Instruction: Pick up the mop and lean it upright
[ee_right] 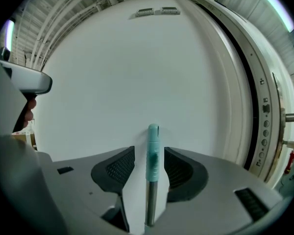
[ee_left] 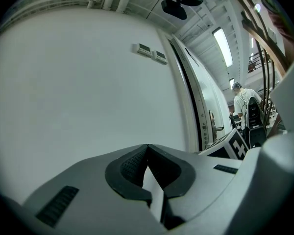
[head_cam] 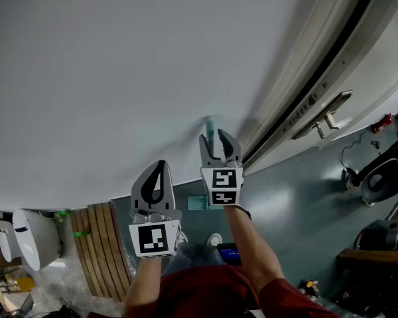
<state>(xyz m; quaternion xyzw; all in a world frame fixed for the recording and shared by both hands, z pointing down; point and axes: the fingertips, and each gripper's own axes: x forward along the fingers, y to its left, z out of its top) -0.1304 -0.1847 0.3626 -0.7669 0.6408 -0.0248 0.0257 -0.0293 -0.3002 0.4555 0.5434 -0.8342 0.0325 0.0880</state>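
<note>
The mop's handle stands upright against the white wall (head_cam: 152, 65); its teal grip end (head_cam: 210, 126) shows just above my right gripper (head_cam: 219, 138). In the right gripper view the teal grip and steel shaft (ee_right: 152, 155) rise between the jaws of the right gripper (ee_right: 149, 150), which stand open with a gap on each side of the handle. My left gripper (head_cam: 161, 165) hangs lower and to the left, away from the mop. Its jaws (ee_left: 147, 146) are shut tip to tip with nothing in them. A teal flat piece (head_cam: 198, 203) lies on the floor beside the right gripper's cube.
A door frame and a door with a lever handle (head_cam: 328, 111) run along the right of the wall. Wooden slats (head_cam: 99, 244) and a white appliance (head_cam: 33, 237) sit at lower left. Dark equipment (head_cam: 385, 177) stands on the grey floor at right. A person (ee_left: 242, 99) stands far off.
</note>
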